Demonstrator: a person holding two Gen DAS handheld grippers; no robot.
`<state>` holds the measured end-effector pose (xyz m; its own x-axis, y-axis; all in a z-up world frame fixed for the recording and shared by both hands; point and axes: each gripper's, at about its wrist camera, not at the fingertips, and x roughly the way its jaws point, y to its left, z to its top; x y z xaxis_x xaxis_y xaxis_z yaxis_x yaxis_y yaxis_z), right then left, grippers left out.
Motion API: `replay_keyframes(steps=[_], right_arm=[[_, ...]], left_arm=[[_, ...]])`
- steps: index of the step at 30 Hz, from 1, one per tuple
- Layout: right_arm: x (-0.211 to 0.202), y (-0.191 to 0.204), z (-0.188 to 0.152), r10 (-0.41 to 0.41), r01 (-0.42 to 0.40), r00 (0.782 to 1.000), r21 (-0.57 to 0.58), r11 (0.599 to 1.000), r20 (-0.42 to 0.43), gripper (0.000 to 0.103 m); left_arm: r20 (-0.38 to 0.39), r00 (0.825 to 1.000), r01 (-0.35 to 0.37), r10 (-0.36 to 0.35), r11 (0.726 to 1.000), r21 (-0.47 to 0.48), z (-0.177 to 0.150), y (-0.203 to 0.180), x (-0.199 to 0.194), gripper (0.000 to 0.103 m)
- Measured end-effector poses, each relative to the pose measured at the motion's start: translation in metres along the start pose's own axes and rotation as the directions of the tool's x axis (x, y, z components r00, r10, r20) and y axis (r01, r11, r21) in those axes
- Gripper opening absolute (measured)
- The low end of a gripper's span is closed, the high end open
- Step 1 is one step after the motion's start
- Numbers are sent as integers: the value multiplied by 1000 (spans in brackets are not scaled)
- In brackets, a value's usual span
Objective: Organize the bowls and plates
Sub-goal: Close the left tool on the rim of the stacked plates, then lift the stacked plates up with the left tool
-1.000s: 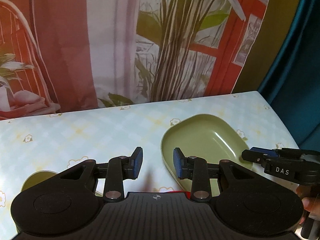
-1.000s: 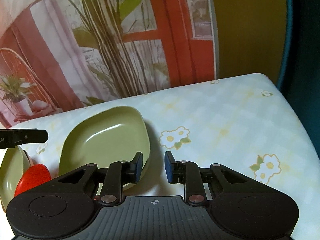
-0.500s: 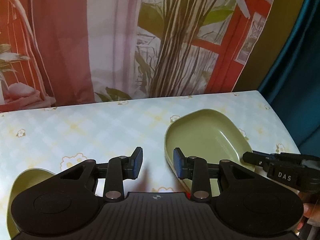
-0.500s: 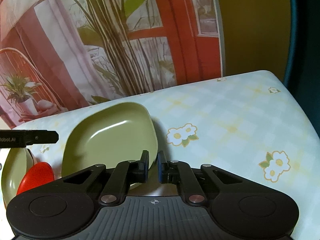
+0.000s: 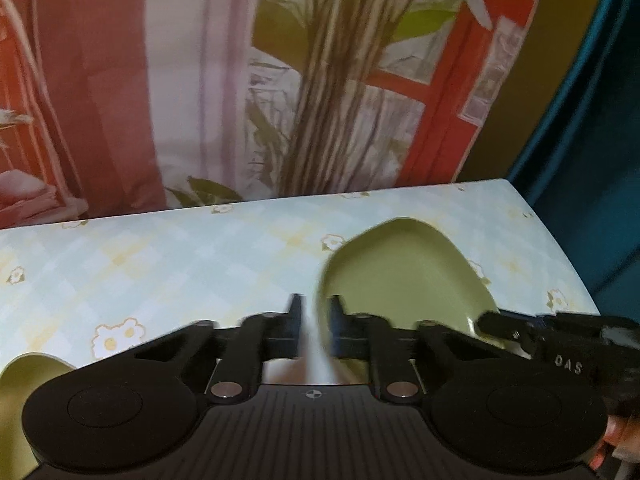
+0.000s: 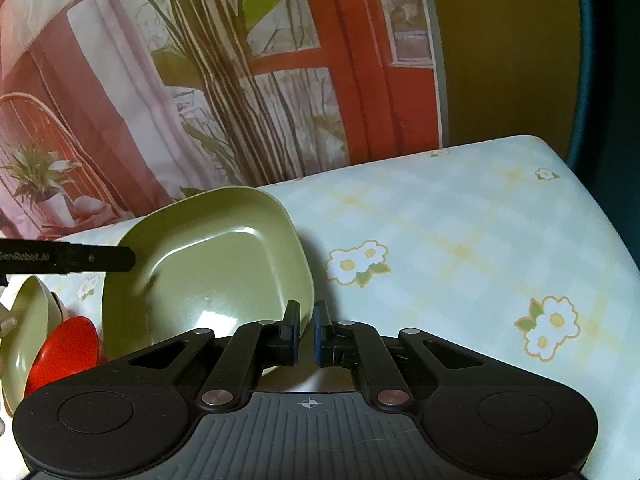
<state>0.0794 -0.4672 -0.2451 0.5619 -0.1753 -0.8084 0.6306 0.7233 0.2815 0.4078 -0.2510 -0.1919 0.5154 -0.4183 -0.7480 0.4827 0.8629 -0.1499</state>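
Both grippers now pinching green plate (image 6: 208, 276) rim: right gripper (image 6: 306, 330) nearly closed on right edge, left gripper (image 5: 316, 328) narrowed onto near-left edge, blurred. Plate tilted up off floral tablecloth (image 6: 460, 240), previously flat. Lift begun; stacking likely next.

A home dining spot, by the look of it: a table under a floral checked tablecloth (image 6: 460, 240), a printed plant-and-window curtain (image 6: 240, 80) behind, green plates (image 6: 216, 272) about.
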Motion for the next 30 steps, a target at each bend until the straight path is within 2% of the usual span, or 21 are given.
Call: replay_keyframes(steps=[3,14,19,30], right_arm=[[-1,1,2,10,-11,1000,14,1000,16,6],[-3,16,10,0,0,998,-7,1000,64,5],[-11,20,17,0,2,996,-19,1000,91,5],[-34,37,30,6,-1,990,-37,999,143,5]], left_arm=[[25,999,-25,24,999,26,1,-3,-3,9],[65,998,-8,8,1000,1,8,9,-18,9],[88,996,12,-11,1000,-2,10,10,-28,9],[146,989,6,-7,1000,3,12,12,-60,10]])
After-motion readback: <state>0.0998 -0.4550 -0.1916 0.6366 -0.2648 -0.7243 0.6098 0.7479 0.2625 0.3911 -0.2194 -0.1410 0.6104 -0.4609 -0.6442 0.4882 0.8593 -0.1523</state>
